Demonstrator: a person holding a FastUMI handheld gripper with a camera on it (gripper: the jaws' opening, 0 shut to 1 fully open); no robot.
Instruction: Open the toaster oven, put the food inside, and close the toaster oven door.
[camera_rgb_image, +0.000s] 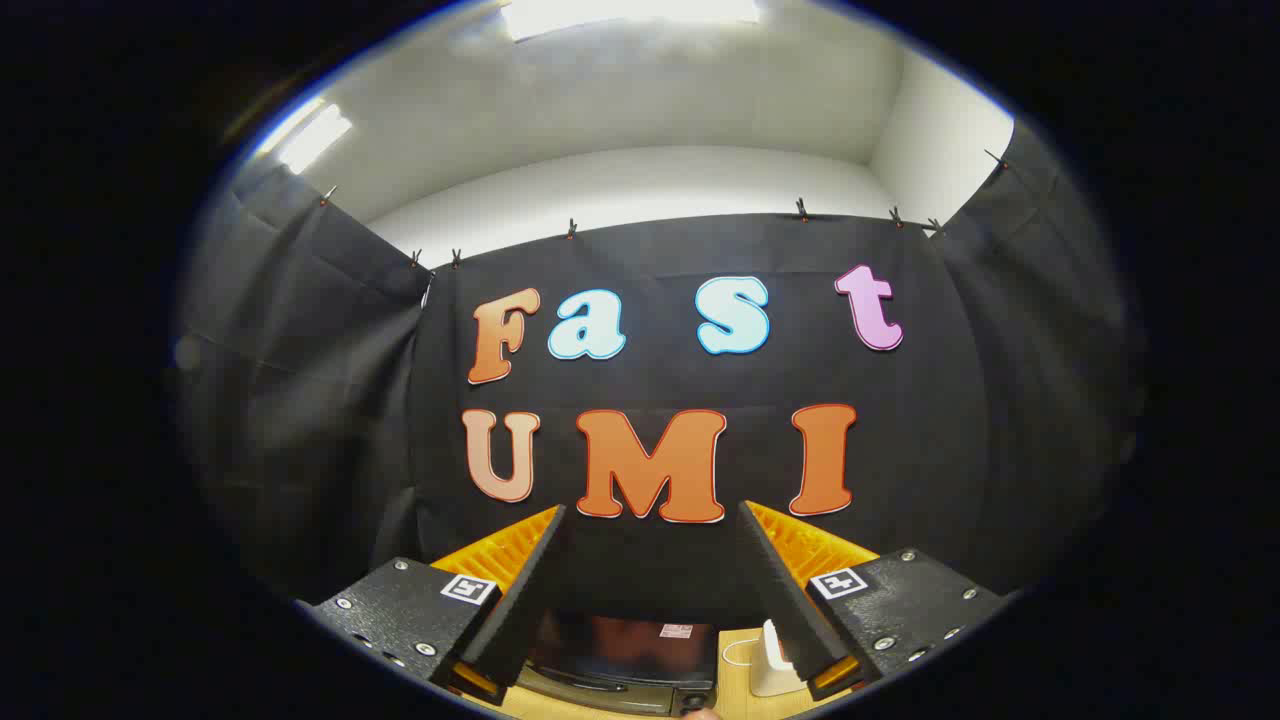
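Gripper (650, 520): fingers spread wide, holding nothing, raised toward the booth's back wall.
Toaster oven (625, 660): low between the fingers, well below the tips — door looks closed; handle bar faint along its lower front.
Food: cannot tell; a small white object (775, 660) sits just inside the right finger, on the table.
Risk: oven barely in sight — a descent from this height could miss the handle or knock the white object.
Surface: light wooden table (735, 690).
Room: black cloth walls, white ceiling, bright ceiling lights (630, 15).

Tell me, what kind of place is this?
Probably a recording booth, not a kitchen: black cloth walls clipped up beneath a white ceiling, with a toaster oven on a wooden table below the open gripper.
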